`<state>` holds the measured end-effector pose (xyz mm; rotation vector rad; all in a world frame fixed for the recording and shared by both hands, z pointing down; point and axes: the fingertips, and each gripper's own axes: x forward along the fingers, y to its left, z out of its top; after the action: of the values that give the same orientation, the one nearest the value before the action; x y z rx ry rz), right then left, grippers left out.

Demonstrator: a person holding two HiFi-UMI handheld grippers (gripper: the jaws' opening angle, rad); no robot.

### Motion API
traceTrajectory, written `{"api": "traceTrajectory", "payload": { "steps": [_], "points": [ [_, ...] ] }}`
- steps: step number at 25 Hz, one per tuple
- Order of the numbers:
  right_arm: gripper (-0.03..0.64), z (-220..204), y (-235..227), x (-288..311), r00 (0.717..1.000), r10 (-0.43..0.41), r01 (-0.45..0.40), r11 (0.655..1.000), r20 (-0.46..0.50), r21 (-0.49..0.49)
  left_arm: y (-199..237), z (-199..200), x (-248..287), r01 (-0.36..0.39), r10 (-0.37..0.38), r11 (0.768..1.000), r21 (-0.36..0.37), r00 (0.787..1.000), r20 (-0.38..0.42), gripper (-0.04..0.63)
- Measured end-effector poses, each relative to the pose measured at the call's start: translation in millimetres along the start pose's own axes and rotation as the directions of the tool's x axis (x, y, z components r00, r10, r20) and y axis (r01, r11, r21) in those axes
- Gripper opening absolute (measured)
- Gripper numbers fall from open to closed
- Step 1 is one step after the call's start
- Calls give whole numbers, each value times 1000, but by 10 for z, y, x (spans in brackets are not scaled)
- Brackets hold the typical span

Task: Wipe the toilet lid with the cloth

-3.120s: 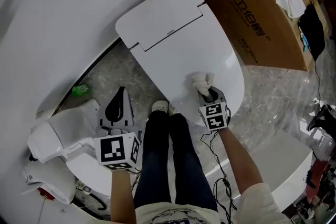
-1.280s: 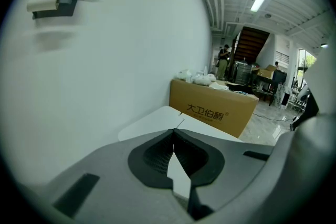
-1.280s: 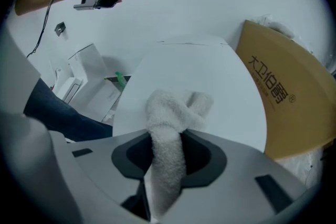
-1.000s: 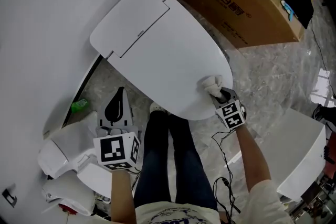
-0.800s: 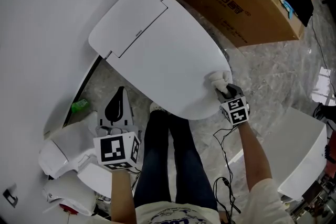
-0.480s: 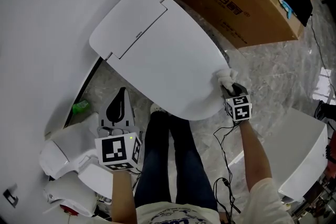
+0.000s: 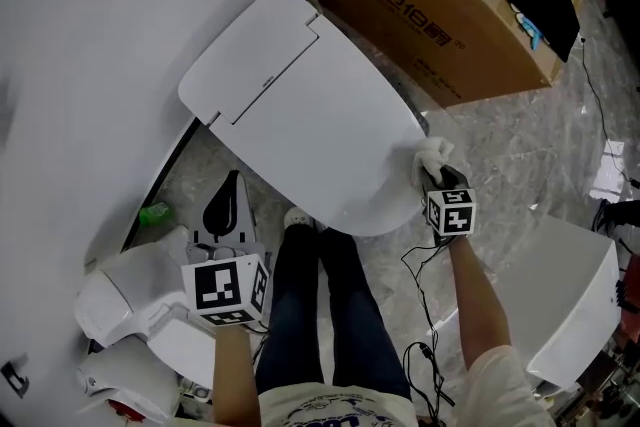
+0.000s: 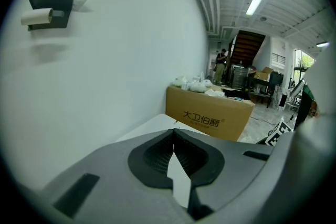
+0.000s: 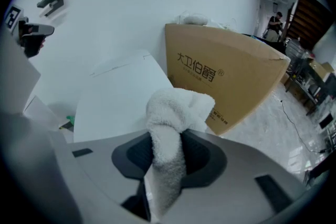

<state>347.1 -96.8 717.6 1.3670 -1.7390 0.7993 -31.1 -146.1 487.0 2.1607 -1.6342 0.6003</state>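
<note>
The white toilet lid (image 7: 300, 115) lies closed in the middle of the head view. A fluffy white cloth (image 7: 433, 154) rests against the lid's right front rim. My right gripper (image 7: 438, 171) is shut on the cloth, with its marker cube just below. In the right gripper view the cloth (image 9: 176, 113) bulges up out of the right gripper (image 9: 167, 157), and the lid (image 9: 115, 97) lies behind it. My left gripper (image 7: 228, 205) hangs low at the left, away from the lid, shut with nothing in it. The left gripper (image 8: 173, 145) points along the wall towards the lid (image 8: 152, 124).
A large cardboard box (image 7: 440, 5) stands right behind the toilet, with cloths and papers on top. White ceramic pieces (image 7: 120, 285) crowd the lower left, and a white block (image 7: 560, 295) stands at the lower right. A green object (image 7: 155, 213) lies by the wall. The person's legs (image 7: 320, 315) stand at the lid's front.
My right gripper has carried the cloth along the lid's front rim, from the front towards the right side near the box. The left gripper has stayed put.
</note>
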Motion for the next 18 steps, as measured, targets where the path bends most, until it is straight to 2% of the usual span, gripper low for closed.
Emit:
{"api": "traceTrajectory", "payload": {
  "steps": [4,8,15,18],
  "points": [
    [115,419,11,-295,993,-14,3,995,116,95,-16,288,-56,6,-5,1000,-13,999,46,8],
    [115,1041,81,-735,963,-26,-10,991,269,131,-26,693,-143,10,-8,1000,-17,994,111,8],
    [115,2042,321,-1752,870,-40,-17,994,492,111,5,1473,-481,-8,12,1000,-17,973,231,8],
    [115,2450,471,-2244,818,-32,-14,997,574,75,53,1750,-640,-21,28,999,-29,963,267,8]
  ]
}}
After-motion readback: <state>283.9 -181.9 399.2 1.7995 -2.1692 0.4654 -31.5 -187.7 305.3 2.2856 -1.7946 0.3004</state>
